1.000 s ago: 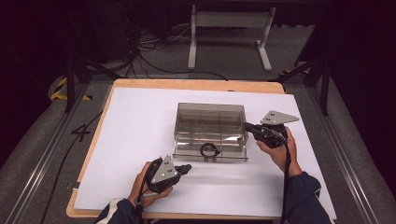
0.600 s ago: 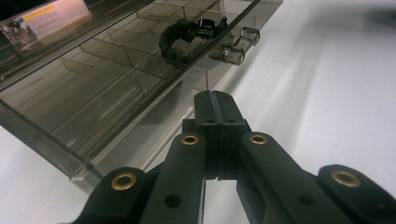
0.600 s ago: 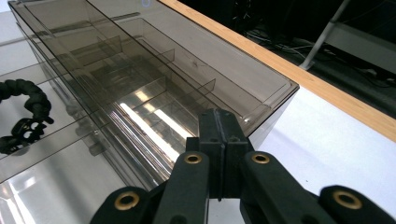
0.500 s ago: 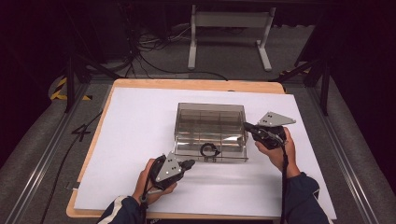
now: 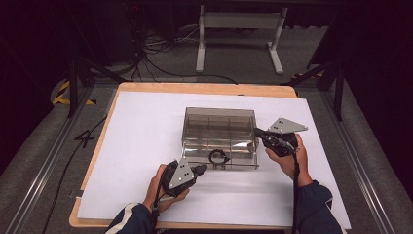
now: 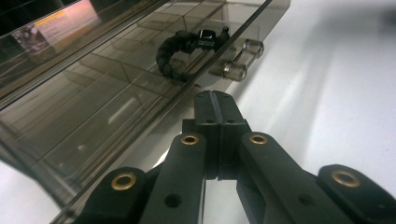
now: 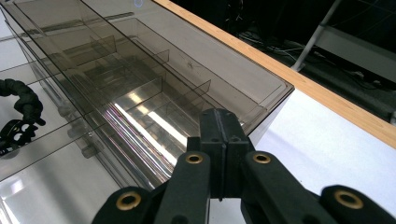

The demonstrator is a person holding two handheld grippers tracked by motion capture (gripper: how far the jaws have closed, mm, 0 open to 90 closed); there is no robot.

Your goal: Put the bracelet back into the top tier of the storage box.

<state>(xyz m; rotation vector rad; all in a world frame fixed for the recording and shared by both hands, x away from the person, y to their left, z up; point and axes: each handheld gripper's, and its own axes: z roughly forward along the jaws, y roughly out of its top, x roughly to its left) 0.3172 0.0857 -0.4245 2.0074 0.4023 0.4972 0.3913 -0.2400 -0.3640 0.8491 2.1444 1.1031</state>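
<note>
smoked clear plastic organiser box (image 5: 220, 131) standing mid-sheet on the white paper (image 5: 141, 141) over the wooden table (image 5: 204, 88), its bottom drawer (image 5: 221, 160) pulled partway out toward the person. black braided bracelet with a buckle (image 5: 218, 156) lying in that drawer, seen through the tinted front in the left gripper view (image 6: 187, 51), just behind the two clear knobs (image 6: 243, 58).

left gripper (image 5: 199, 169) low at the drawer's front left, jaws pressed together on nothing, tips just beside or touching the drawer front; cannot tell which. right gripper (image 5: 257, 131) up against the box's right wall near the upper edge, jaws likewise closed and empty, apparently bracing the box (image 7: 154, 84).

judged step: steadying the box while working the drawer, bracelet already inside. next move probably pushing the drawer home with the left tips: calls for a straight, level push at the front panel, near the knobs, with the right keeping the light box from sliding on the paper. bracelet low enough to clear the shelf above, by the look of it.
</note>
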